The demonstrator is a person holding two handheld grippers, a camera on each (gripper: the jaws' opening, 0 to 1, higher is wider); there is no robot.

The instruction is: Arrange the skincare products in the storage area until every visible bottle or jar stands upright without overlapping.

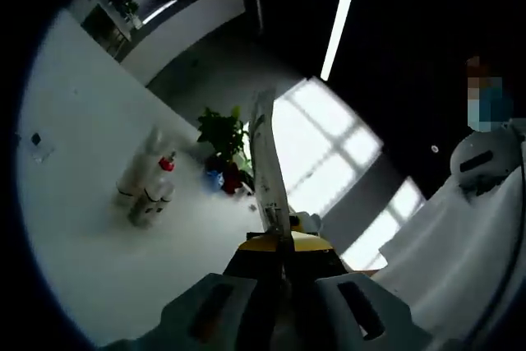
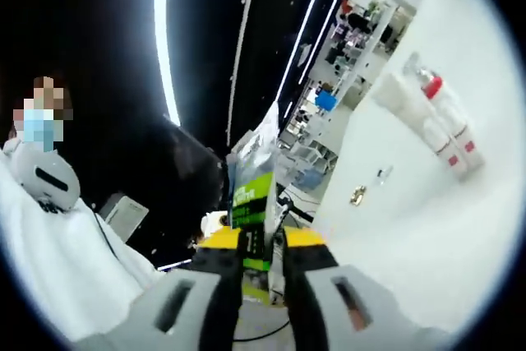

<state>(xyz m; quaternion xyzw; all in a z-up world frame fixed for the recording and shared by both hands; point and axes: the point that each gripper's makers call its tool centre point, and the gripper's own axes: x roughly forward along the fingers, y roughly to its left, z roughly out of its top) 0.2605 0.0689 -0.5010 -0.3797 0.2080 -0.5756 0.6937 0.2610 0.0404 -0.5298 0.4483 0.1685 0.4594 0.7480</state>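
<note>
Together, both grippers (image 1: 283, 265) (image 2: 265, 259) clench 1 packet (image 1: 267, 162), with 2 bottles (image 1: 146, 182) standing beyond.

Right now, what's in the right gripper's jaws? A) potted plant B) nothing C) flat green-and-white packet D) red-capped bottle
C: in the right gripper view the right gripper has its jaws closed on the green-and-white packet, while the red-capped bottle stands apart on the white table.

Probably a shop: stocked shelves (image 2: 353, 30), white counter (image 2: 411, 203).
</note>
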